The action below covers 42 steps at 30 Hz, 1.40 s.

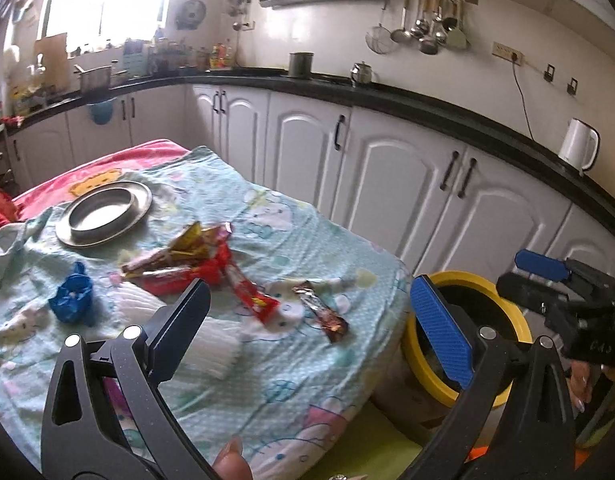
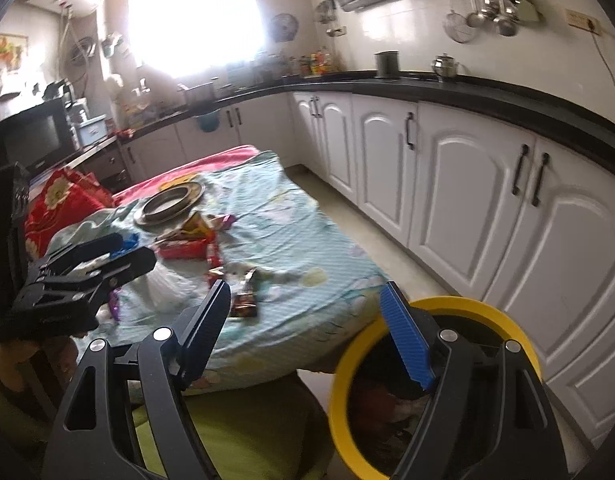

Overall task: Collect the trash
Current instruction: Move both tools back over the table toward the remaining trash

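Note:
Several snack wrappers lie on a table under a light blue cartoon cloth (image 1: 267, 360): a red and gold pile (image 1: 187, 260), a long red wrapper (image 1: 251, 296), a small brown one (image 1: 321, 312). A crumpled blue piece (image 1: 71, 296) and a white plastic bag (image 1: 215, 348) lie nearer. A yellow-rimmed trash bin (image 1: 511, 320) stands off the table's right end; it also shows in the right wrist view (image 2: 459, 304), with trash inside. My left gripper (image 1: 307, 308) is open and empty above the table. My right gripper (image 2: 305, 304) is open and empty, beside the bin.
A metal plate (image 1: 103, 212) sits at the far end of the table. White cabinets (image 1: 387, 184) with a black counter run along the right and back. A white kettle (image 1: 579, 144) stands on the counter. A red cushion (image 2: 63, 204) lies left of the table.

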Motion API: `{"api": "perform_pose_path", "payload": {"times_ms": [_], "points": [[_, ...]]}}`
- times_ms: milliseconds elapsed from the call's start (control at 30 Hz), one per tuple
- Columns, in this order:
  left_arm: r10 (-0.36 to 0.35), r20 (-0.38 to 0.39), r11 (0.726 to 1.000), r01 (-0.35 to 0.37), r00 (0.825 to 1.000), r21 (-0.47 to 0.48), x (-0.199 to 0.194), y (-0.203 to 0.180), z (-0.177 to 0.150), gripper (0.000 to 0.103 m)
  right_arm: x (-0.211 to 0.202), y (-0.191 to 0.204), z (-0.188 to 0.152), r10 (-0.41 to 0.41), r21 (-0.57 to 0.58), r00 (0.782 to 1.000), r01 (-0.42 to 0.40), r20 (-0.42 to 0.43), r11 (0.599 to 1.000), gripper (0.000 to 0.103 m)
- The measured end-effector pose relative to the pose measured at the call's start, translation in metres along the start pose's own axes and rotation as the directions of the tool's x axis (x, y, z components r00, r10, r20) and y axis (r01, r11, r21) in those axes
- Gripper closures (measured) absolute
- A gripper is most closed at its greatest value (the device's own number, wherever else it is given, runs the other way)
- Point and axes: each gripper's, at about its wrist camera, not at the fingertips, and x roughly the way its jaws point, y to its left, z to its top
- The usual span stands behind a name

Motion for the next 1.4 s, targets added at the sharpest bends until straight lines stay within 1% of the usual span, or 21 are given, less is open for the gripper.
{"api": "perform_pose_path", "payload": {"times_ms": [333, 567, 900, 1167, 1400], "points": [[0.048, 0.033, 0.998, -0.047, 0.998, -0.046, -0.008, 0.032, 0.003, 0.011, 0.011, 0.030, 0.007, 0.037, -0.047, 0.999, -0.038, -0.015, 0.998, 0.028], [0.099, 0.049, 0.992, -0.094, 0.994, -0.087, -0.016, 0.058, 0.004, 0.011, 0.024, 0.055, 0.013, 0.070, -0.092, 0.997, -0.073, -0.028, 0.993, 0.028], [0.176, 0.058, 0.973, -0.165, 0.983, -0.163, -0.026, 0.097, 0.004, 0.011, 0.044, 0.083, 0.016, 0.115, -0.140, 0.992, -0.122, -0.060, 0.983, 0.028], [0.225, 0.043, 0.955, -0.211, 0.973, -0.210, -0.029, 0.125, 0.001, 0.011, 0.064, 0.110, 0.019, 0.155, -0.183, 0.984, -0.170, -0.092, 0.968, 0.028], [0.257, 0.024, 0.938, -0.244, 0.966, -0.245, -0.028, 0.148, -0.004, 0.011, 0.087, 0.135, 0.019, 0.190, -0.236, 0.973, -0.216, -0.130, 0.948, 0.028]]}}
